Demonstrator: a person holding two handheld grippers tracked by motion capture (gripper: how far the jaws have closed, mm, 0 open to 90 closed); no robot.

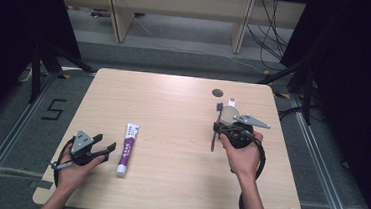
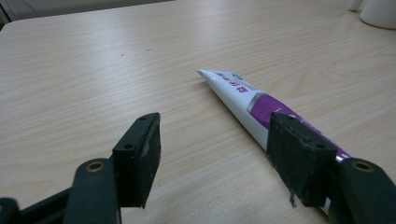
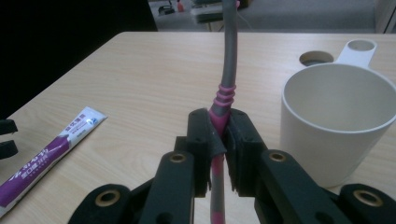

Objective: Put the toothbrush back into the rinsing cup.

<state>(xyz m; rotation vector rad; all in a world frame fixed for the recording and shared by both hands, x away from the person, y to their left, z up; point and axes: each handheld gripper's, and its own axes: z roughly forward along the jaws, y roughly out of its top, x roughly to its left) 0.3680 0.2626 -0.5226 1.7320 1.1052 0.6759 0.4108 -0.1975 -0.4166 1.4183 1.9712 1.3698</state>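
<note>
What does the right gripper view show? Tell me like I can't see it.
The right gripper pinches a grey and pink toothbrush upright between its black jaws. A white cup stands beside it on the wooden table, and a purple toothpaste tube lies farther off.

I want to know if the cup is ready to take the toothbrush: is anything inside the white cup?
The right gripper view shows the white cup's upper inside wall bare; its near rim covers the bottom, so that stays unseen. The toothbrush is outside it, clamped in the right gripper.

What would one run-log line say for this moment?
right claw: shut on grey-pink toothbrush | left claw: open beside purple-white toothpaste tube | white plastic cup: upright
</note>
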